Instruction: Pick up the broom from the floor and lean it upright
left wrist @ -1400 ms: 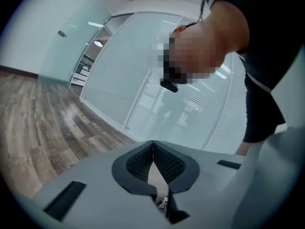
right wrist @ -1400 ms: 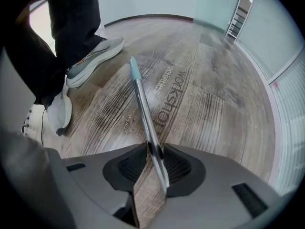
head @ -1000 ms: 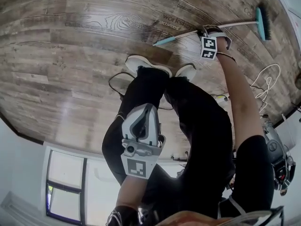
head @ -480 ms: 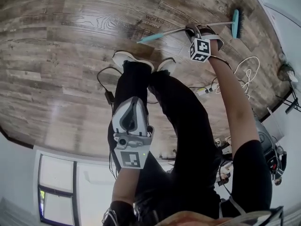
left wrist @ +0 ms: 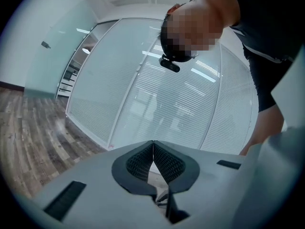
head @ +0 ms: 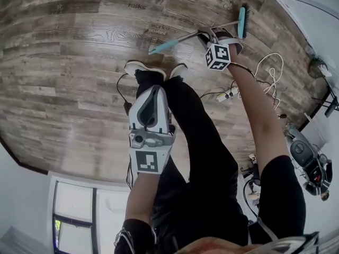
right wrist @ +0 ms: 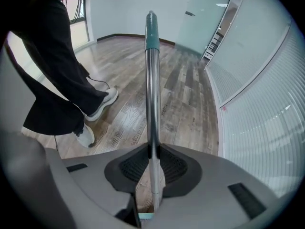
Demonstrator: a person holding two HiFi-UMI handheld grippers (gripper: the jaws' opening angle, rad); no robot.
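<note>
The right claw [head: 211, 35] sits at about 1 o'clock in the head view, at the end of an outstretched arm [head: 257, 115], and it has hold of the broom [head: 183, 38]. Its own view shows the two pads [right wrist: 136, 165] clamped on the shiny metal handle [right wrist: 151, 89], one on each side. They are part-way closed with only the pole's width between them, and the jaws have just been closing on that pole. From the grip the handle runs straight to 12 o'clock and ends in a teal grip [right wrist: 151, 30] that stands out above the wooden floor [right wrist: 186, 94].

Seen from the head, the broom slants across the floorboards. Its teal grip is at the 8 o'clock end and its teal brush head [head: 242, 21] at the 2 o'clock end. The claw grasps the handle nearer the brush head. Whether the brush head touches the floor I cannot tell.

The left claw [head: 154, 90] is near the middle of the head view, in front of the person's black trousers [head: 206, 157], pointing to 12 o'clock. Its own view shows its pads pressed together tip to tip with nothing between them, facing a glass wall with blinds [left wrist: 190, 104].

The person's white shoes [head: 139, 66] stand at 7 o'clock of the broom's grip end, just beside it.
</note>
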